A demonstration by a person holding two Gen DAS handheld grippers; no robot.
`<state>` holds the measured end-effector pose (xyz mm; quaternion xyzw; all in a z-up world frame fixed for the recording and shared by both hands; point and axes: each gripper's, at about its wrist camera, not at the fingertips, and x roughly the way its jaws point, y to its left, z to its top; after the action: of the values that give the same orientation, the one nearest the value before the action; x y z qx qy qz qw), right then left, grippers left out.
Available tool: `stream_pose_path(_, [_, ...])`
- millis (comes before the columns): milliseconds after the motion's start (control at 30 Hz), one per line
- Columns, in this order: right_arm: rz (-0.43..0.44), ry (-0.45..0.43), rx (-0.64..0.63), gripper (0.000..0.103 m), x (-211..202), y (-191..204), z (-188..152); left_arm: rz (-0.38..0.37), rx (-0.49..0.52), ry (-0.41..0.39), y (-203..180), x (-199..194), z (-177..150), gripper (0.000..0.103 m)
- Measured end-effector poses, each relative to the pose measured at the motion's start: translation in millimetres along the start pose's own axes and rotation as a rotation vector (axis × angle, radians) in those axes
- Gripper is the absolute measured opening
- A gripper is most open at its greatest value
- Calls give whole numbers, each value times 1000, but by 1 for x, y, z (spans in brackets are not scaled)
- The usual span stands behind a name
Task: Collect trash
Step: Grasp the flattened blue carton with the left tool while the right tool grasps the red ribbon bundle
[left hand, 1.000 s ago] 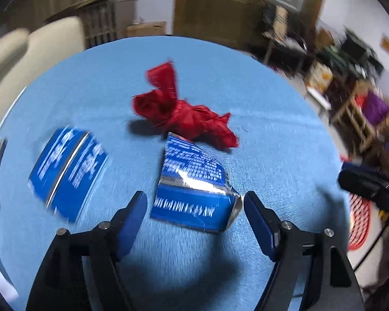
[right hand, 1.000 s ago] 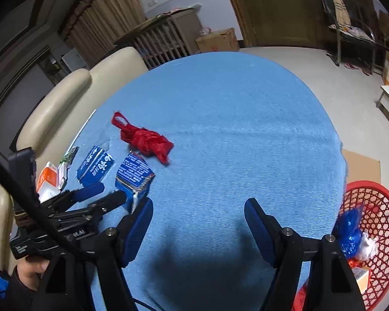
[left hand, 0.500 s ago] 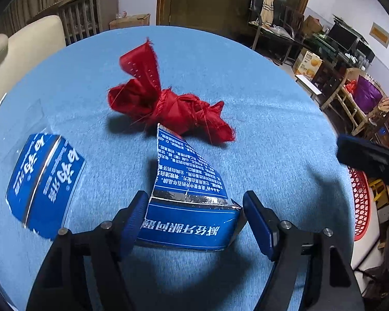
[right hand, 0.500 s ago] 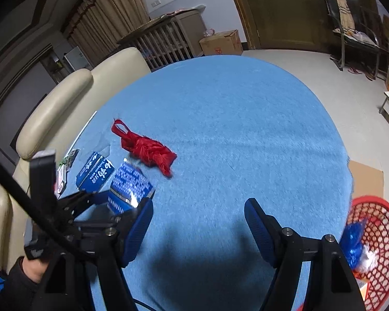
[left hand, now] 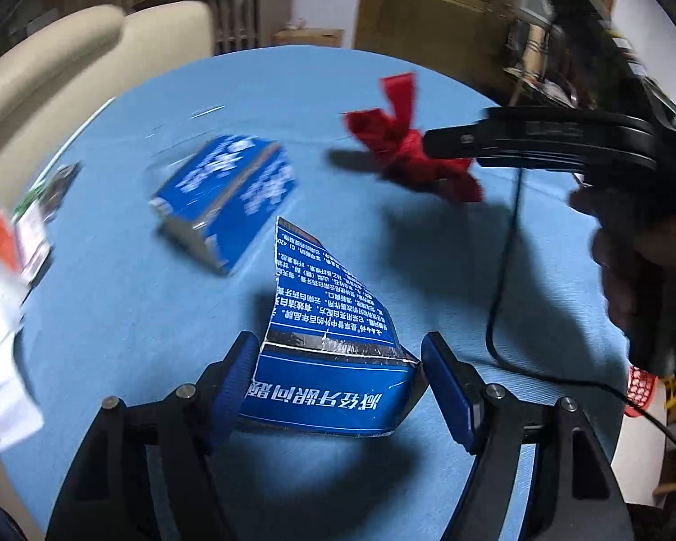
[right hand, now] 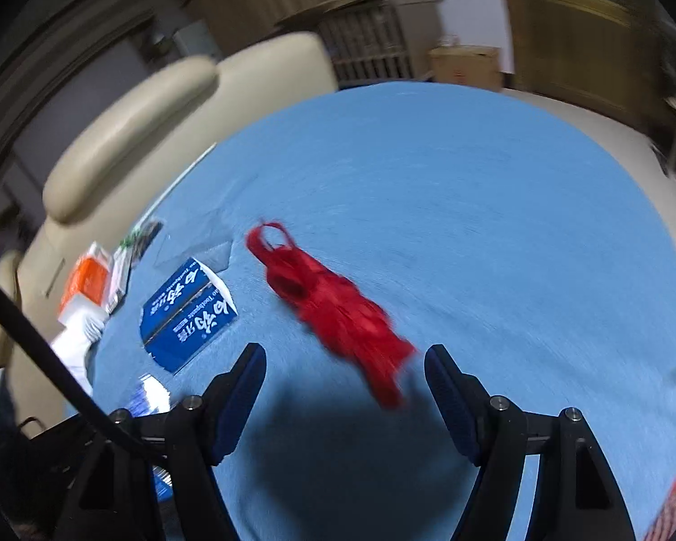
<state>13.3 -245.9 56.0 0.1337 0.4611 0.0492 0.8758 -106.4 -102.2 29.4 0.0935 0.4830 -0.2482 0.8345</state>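
Tongs [right hand: 342, 387] now reach red bag [right hand: 338, 311].

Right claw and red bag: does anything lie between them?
No. In the right wrist view the red bag lies just ahead of the open right claw, its near end reaching between the fingertips; only bare blue tablecloth lies there.

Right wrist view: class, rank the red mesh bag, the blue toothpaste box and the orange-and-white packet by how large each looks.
1. red mesh bag
2. blue toothpaste box, close behind; nearness to the camera may favour the bag
3. orange-and-white packet, smallest, but farthest and blurred
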Motion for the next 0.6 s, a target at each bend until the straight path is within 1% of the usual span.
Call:
stream_pose_path(100, [-32,48,-28,76,29,6,9,26,-33,4,4,-2,0,75])
stream_pose_path(133, [-45,72,-33,66,38,6,9,30,-41,2,6,-3,0,75])
stream_pose_path(167, [-65,88,-40,50,44,6,9,31,-45,-3,2,-5,0,75])
stream_pose_path(200, [-83,79,-51,41,42,7,9,32,-48,-9,1,-7,-1,75])
stream_pose_path(233, [-62,96,-32,12,40,5,7,32,-50,-16,2,-10,-2,75])
stream_pose_path(267, [-49,94,-16,12,36,4,5,31,-52,-21,1,-11,-3,75])
stream_pose_path(333, [-72,65,-20,12,21,4,-4,24,-59,-30,1,-15,-6,75])
stream_pose_path(400, [-59,64,-3,12,9,2,-14,17,-64,-41,-3,-19,-9,75])
stream_pose_path(500, [-58,47,15,12,-14,0,-35,9,-63,-56,5,-28,-11,75])
stream_pose_path(600, [-51,25,42,12,-36,-1,-56,9,-68,-68,1,-36,-17,75])
